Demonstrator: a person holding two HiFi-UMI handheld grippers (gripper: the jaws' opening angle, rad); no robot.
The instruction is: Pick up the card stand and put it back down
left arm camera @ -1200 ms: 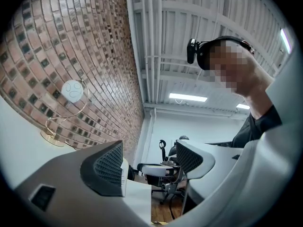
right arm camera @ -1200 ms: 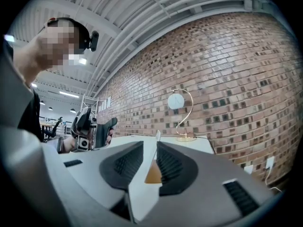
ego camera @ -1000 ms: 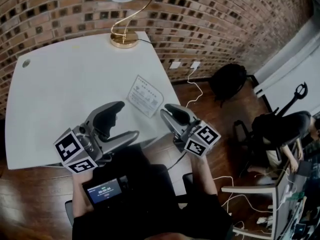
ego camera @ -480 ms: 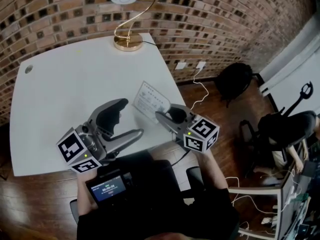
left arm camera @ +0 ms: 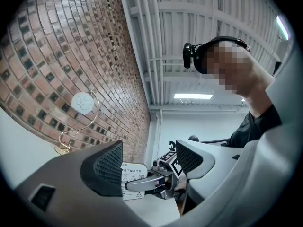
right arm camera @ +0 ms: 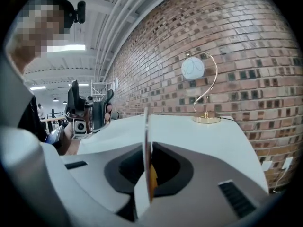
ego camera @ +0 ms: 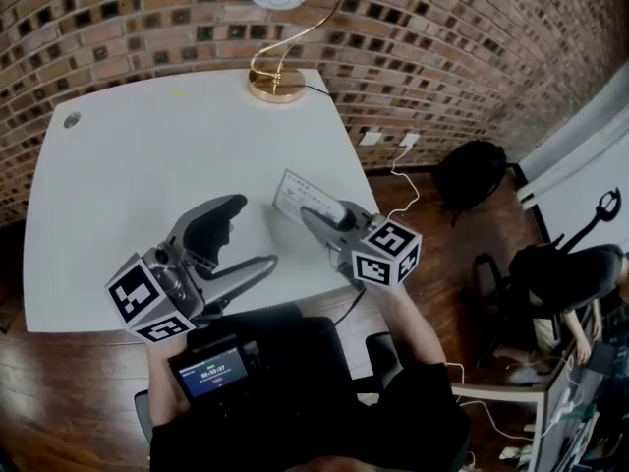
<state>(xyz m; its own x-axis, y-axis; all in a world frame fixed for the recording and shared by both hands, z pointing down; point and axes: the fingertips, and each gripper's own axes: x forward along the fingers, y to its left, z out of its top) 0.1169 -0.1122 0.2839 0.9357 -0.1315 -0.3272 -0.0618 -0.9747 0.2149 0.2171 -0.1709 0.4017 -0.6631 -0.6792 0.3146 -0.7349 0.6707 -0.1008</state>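
Edgewise, card stand (ego camera: 292, 191) inside right claw (ego camera: 314, 216), jaws just closed onto it

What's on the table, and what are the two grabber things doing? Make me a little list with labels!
Surface: table, white
Light: lamp with a gold base and a round white shade, at the far edge
Task thing: card stand, upright near the table's right edge, seemingly not lifted yet
Busy tool: right gripper, jaws have just been closing and now pinch the card stand's thin panel
Waiting tool: left gripper, jaws apart with nothing between them, over the table's near side
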